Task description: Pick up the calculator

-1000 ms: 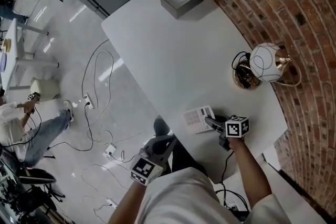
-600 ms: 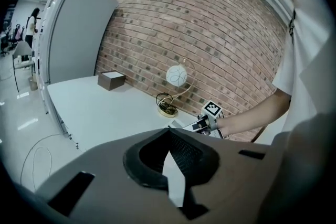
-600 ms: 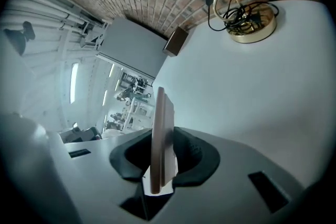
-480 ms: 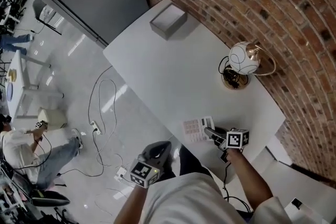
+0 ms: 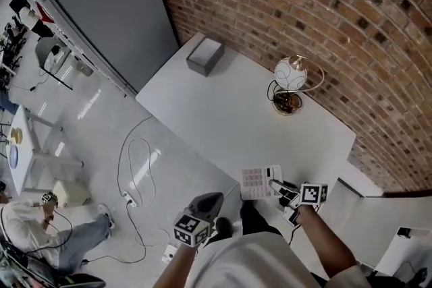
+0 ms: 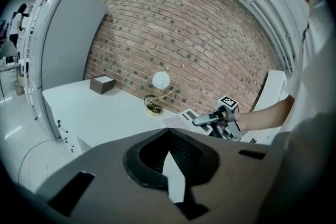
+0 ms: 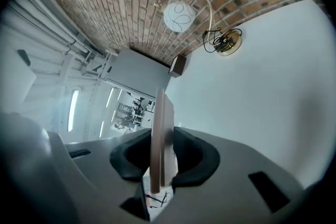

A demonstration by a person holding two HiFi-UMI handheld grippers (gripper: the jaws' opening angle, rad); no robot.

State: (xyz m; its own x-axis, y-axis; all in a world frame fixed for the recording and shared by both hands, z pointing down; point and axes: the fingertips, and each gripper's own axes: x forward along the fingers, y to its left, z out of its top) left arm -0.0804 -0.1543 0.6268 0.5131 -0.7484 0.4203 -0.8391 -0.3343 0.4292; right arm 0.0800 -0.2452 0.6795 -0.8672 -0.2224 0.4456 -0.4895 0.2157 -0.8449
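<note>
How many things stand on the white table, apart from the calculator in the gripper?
2: a grey box at the far corner, and a globe lamp beside the brick wall. Nothing else shows.

Bright even daylight, fisheye-warped edges

Smooth matt white table (image 5: 223, 111), rough brick wall (image 5: 324, 3), glossy floor (image 5: 101, 125), pale plastic calculator (image 5: 255, 182).

A box (image 5: 204, 55) sits at the far left corner of the table (image 5: 223, 111), with a lamp (image 5: 290, 76) at the far edge beside the brick wall (image 5: 351, 17). At the near edge, the calculator (image 5: 256, 182) sits between the jaws of the right gripper (image 5: 275, 184). The left gripper (image 5: 210, 200) is to its left, off the table, above a floor strewn with cables (image 5: 135, 158).
</note>
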